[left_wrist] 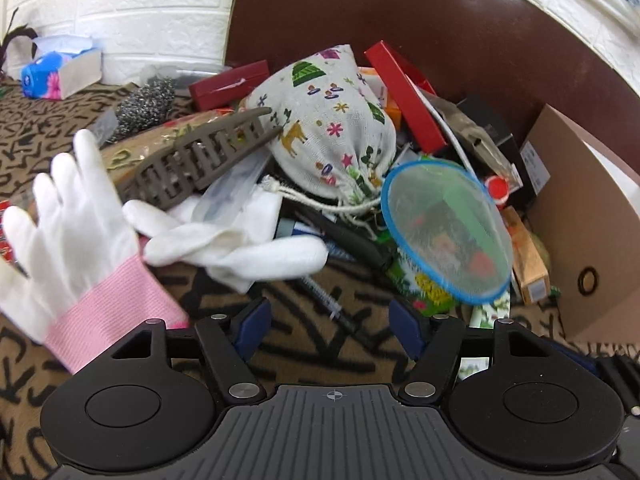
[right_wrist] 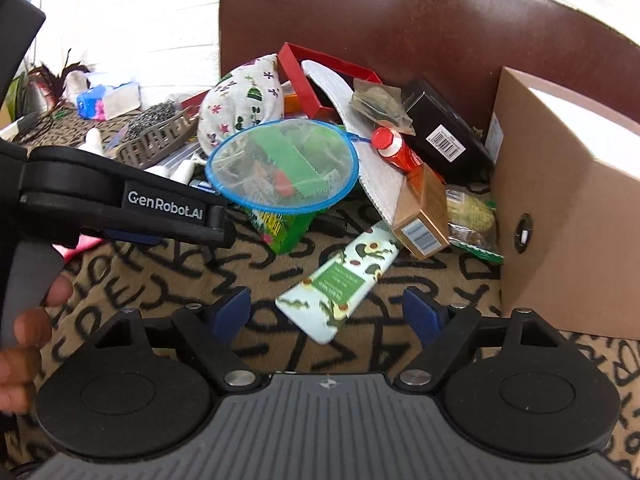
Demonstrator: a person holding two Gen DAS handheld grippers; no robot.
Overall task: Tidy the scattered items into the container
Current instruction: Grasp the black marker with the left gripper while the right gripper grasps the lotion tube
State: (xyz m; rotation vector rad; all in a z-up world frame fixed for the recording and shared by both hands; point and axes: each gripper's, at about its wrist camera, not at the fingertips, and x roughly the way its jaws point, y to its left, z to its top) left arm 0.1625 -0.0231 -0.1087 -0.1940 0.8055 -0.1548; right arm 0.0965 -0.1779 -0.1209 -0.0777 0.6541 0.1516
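A pile of items lies on a patterned cloth. It holds a printed drawstring bag (left_wrist: 332,120) (right_wrist: 240,100), a blue-rimmed net (left_wrist: 444,232) (right_wrist: 284,164), a grey slotted tray (left_wrist: 196,160), white gloves (left_wrist: 224,244), red boxes (left_wrist: 404,96) and a red-capped bottle (right_wrist: 394,148). An avocado-print tube (right_wrist: 344,284) lies just ahead of my right gripper (right_wrist: 326,316), which is open and empty. My left gripper (left_wrist: 330,324) is open and empty above a syringe (left_wrist: 328,300). The cardboard box (left_wrist: 592,232) (right_wrist: 568,208) stands at the right.
A dark red chair back (right_wrist: 400,20) rises behind the pile. A steel scourer (left_wrist: 146,106) and a tissue pack (left_wrist: 60,68) lie at the far left. A pink-cuffed white glove (left_wrist: 80,248) is close on my left. The left gripper's body (right_wrist: 120,204) shows in the right wrist view.
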